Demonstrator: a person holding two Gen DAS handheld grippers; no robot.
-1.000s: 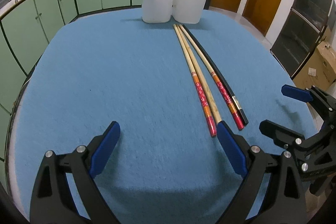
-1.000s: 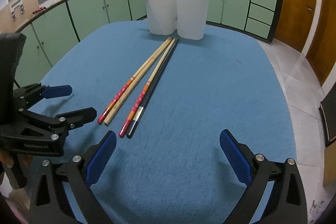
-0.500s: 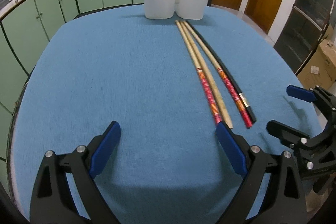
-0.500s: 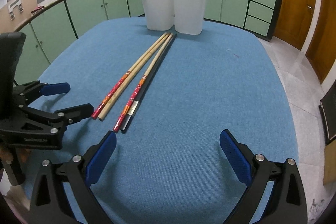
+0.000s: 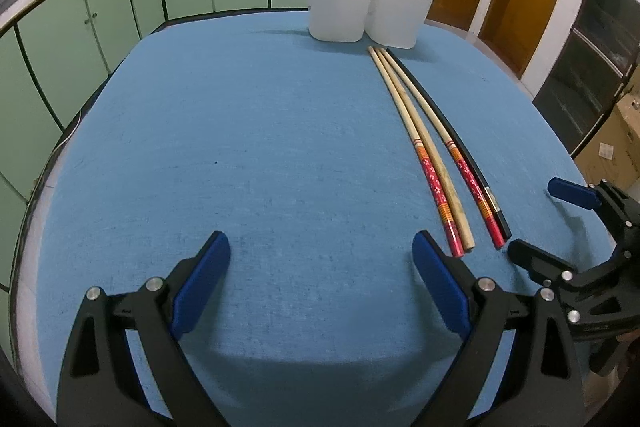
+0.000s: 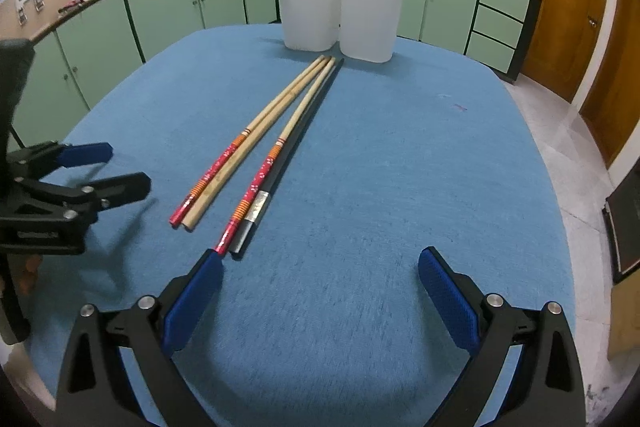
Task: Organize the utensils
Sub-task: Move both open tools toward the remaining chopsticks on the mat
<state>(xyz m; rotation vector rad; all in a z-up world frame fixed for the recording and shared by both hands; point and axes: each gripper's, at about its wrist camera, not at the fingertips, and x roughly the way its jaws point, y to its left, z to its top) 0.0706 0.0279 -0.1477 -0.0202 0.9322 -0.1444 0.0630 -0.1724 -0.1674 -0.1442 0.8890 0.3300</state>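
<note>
Lying side by side on the blue table (image 6: 400, 187), four chopsticks (image 6: 276, 147) are pointing their long axes toward the white holder (image 6: 340, 11), butt ends nearest both spread, empty grippers; the right gripper (image 6: 320, 283) is sitting just right of them, the left gripper (image 5: 320, 279) just left.

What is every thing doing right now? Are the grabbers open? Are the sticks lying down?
Left gripper: open, holding nothing.
Right gripper: open, holding nothing.
Four chopsticks: lying flat on the blue tablecloth, side by side, tips toward the holder.
White utensil holder: upright, with a few utensils standing inside.
Cabinet doors: shut.
</note>
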